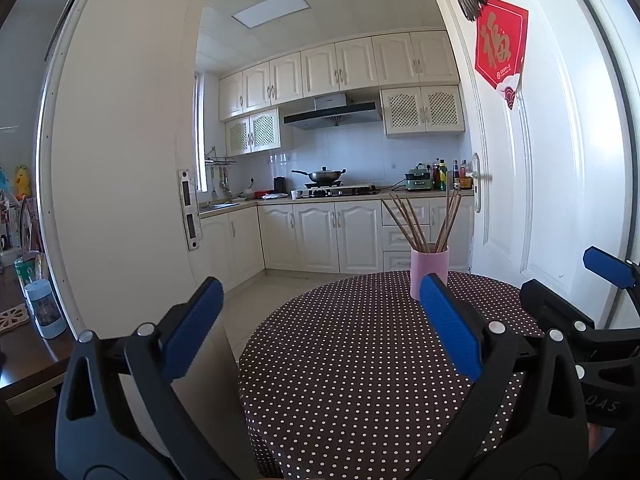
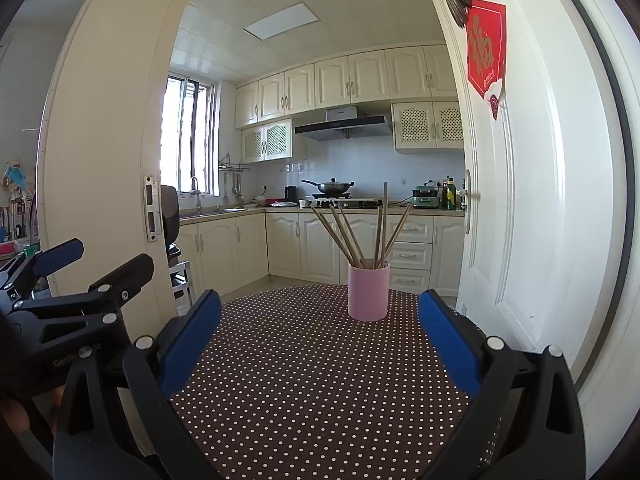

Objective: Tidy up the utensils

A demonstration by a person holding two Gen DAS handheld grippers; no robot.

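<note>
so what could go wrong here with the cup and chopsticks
1. The pink cup is tall and narrow, with chopsticks fanning out well above its rim; a nudge on the sticks could tip it.
2. It stands toward the far edge of the table, so a push forward may send it off.
3. Both grippers, left and right, are open and close together; they could collide while reaching.

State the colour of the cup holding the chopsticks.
Pink; the cup shows best in the right wrist view, standing unobstructed on the table.

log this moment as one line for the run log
left gripper: open, empty | right gripper: open, empty | chopsticks: upright in pink cup | cup: far side of dotted table | contact: none
</note>
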